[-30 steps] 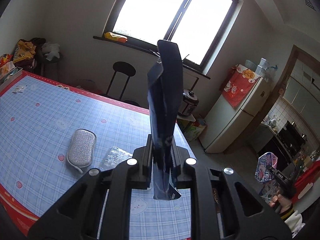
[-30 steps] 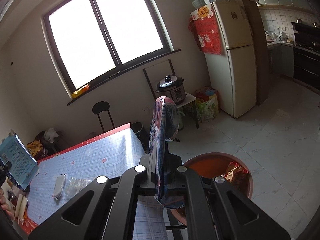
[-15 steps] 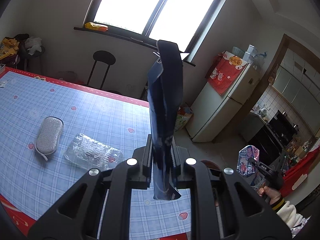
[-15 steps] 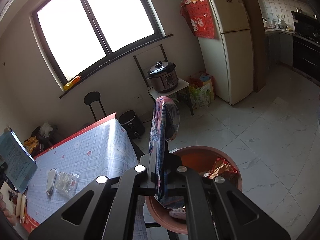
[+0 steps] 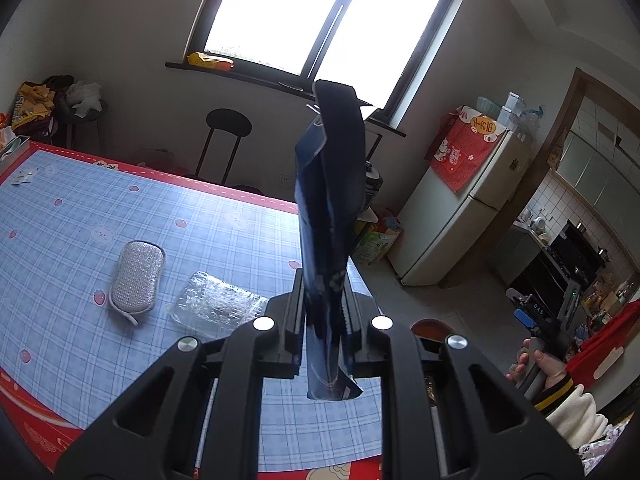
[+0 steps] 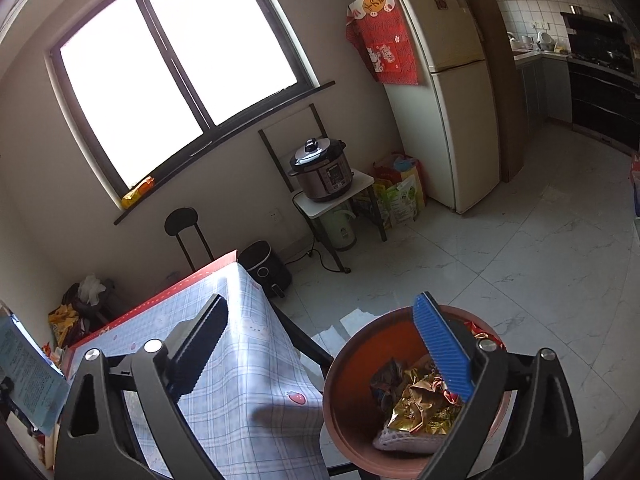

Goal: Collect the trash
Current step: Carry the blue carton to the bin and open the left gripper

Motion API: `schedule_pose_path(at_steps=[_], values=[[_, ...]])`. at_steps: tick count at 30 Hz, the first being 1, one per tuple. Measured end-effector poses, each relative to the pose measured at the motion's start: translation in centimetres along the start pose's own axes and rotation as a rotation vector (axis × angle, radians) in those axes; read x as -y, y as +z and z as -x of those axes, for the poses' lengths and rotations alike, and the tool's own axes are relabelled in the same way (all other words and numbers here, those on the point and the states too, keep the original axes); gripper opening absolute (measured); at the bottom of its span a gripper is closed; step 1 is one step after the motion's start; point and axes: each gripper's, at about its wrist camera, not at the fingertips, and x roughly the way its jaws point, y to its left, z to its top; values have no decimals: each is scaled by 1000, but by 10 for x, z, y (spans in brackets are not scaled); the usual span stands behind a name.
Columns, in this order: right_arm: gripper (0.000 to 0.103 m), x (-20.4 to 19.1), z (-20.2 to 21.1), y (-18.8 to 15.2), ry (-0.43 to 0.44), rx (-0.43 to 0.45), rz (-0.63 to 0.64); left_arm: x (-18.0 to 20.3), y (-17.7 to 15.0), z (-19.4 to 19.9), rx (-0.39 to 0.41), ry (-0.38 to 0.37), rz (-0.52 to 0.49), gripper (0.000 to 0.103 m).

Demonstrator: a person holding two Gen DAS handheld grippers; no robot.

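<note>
My left gripper point(image 5: 322, 312) is shut on a dark blue wrapper point(image 5: 330, 216) that stands upright above the blue checked tablecloth point(image 5: 80, 216). A clear crinkled plastic wrapper point(image 5: 218, 306) lies on the table just left of it. My right gripper point(image 6: 320, 344) is open and empty above the reddish-brown trash bin point(image 6: 344, 404) beside the table's corner. The bin holds gold foil wrappers point(image 6: 420, 404) and a pale packet point(image 6: 404, 442). The bin's rim also shows in the left wrist view point(image 5: 426, 325).
A grey scrubbing pad point(image 5: 138, 276) lies on the table. A black stool point(image 5: 228, 136), a rice cooker on a stand point(image 6: 322, 170), a small black appliance point(image 6: 266, 268) and a fridge point(image 6: 452, 92) stand along the wall. The floor point(image 6: 520, 264) is white tile.
My right gripper opened and the pink-and-blue wrapper it held is gone from it; it moved closer over the bin. My left gripper still holds the dark wrapper and shifted slightly.
</note>
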Motion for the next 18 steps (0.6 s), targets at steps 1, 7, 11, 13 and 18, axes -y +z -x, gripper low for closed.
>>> schedule_pose_path(at_steps=[1,7,11,13,18], values=[[98,-1,6,0,-12,9,2,3,1,-2,-6,-14,-8,18],[98,8,44,-4,-59,38,38,41,2,-31,-65,-126,-90,18],[98,24,71,-3,-97,58,53,79,-6,-61,-121,-216,-154,18],[98,35,84,-6,-115,63,50,101,-11,-80,-153,-263,-179,18],[98,68,113,-13,-171,72,28,153,-32,-133,-234,-332,-243,18]])
